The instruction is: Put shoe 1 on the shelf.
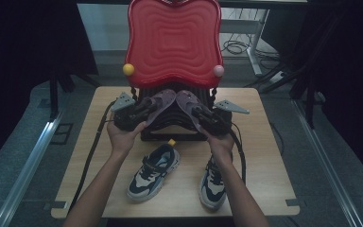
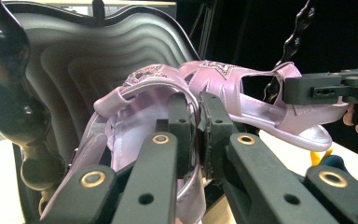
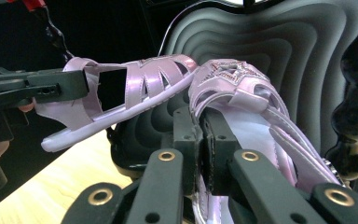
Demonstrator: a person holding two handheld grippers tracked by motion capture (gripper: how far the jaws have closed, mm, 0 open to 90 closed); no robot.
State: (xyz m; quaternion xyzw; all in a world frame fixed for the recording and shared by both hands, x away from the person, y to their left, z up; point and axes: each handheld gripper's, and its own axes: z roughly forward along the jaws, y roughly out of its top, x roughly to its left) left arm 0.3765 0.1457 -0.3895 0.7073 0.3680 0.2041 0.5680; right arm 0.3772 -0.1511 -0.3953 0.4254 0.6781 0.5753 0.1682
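**Both grippers clamped on lilac sandals over the rack**

Your left gripper [image 1: 147,108] has its jaws pinched nearly together on the rim of the left sandal [image 1: 159,101], with a thin strip of it caught between the pads [image 2: 182,135]. Your right gripper [image 1: 199,113] grips the right sandal [image 1: 187,100] the same way, jaws almost closed on its edge.

You hold both sandals off the table [image 1: 260,142], just in front of the black rack [image 1: 172,124], their toes meeting at the middle under the red lid [image 1: 172,42]. A yellow ball [image 1: 128,69] and a pink ball [image 1: 218,71] sit at the lid's lower corners.

Two sneakers [image 1: 154,172] lie on the table nearer you, one by each forearm.
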